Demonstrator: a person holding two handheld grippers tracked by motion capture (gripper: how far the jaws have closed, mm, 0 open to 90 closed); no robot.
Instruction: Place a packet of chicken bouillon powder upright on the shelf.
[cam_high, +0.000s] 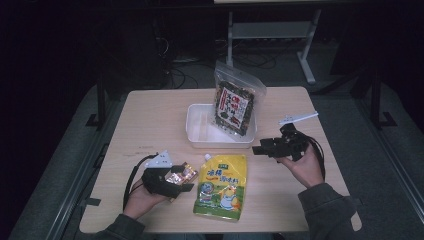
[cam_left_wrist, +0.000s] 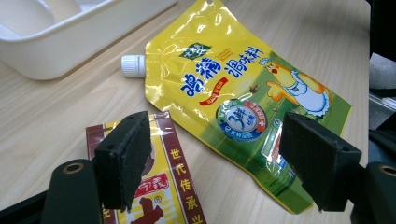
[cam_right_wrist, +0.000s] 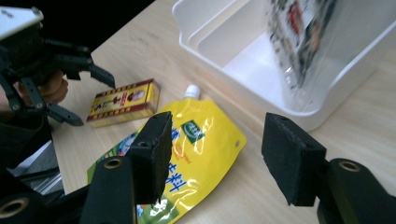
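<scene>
Yellow spout pouch (cam_high: 221, 186) flat on counter (cam_high: 150, 115), at 6 o'clock of white tray (cam_high: 197, 140), screw cap (cam_left_wrist: 133, 65) toward 11 o'clock. Small red-and-yellow box (cam_high: 181, 173) just beside it at 9 o'clock. Seaweed bag (cam_high: 234, 107) upright in the tray's 3 o'clock end. Left claw (cam_high: 184, 179) released, pads wide apart and low over the box, pressing on nothing. Right claw (cam_high: 260, 149) likewise released and empty, off the tray's 4 o'clock corner, aimed toward the pouch and well apart from it. Pouch judged soft and floppy, with shifting fill and moderate weight for its size; glossy film likely slippery under the pads and prone to sag or fold if lifted by one corner. Best taken at the stiff cap and spout, or along the sealed top edge beside the hang hole; mid-body pinch to be avoided, since little there to close on while flat. Box judged light and rigid, thin card liable to crush; best gripped across its short width with gentle pressure.
</scene>
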